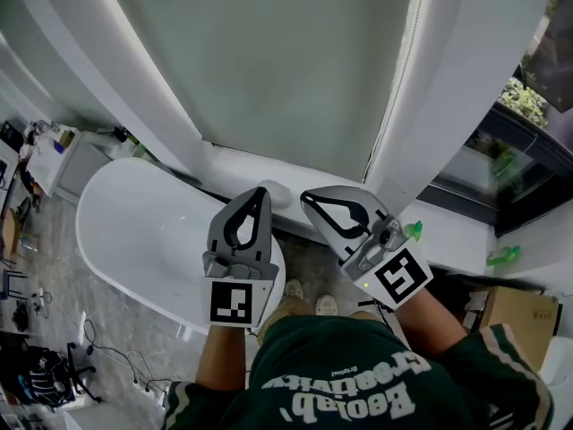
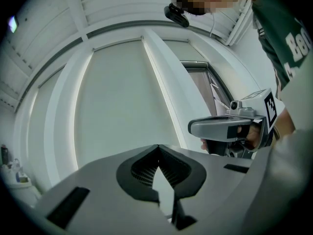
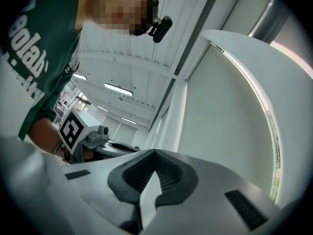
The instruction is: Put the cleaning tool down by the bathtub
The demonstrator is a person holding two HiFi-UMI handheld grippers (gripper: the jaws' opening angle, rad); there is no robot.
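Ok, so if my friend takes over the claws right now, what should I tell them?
Left claw: shut, empty, raised.
Right claw: shut, empty, raised beside it.
Bathtub: white, below, to the left.
Cleaning tool: in neither claw; I can't pick it out. Two small green things lie off to the right.
Done: maybe the put-down.
Left: check it lies by the tub.

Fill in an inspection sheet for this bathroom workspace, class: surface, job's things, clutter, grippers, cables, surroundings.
Surface: pale stone-look floor.
Job's things: white bathtub; nothing else of the job made out.
Clutter: two green items on the right ledge; cardboard box.
Grippers: left gripper and right gripper both shut, empty, raised side by side.
Cables: loose cables on the floor, lower left.
Surroundings: drawn window blind.
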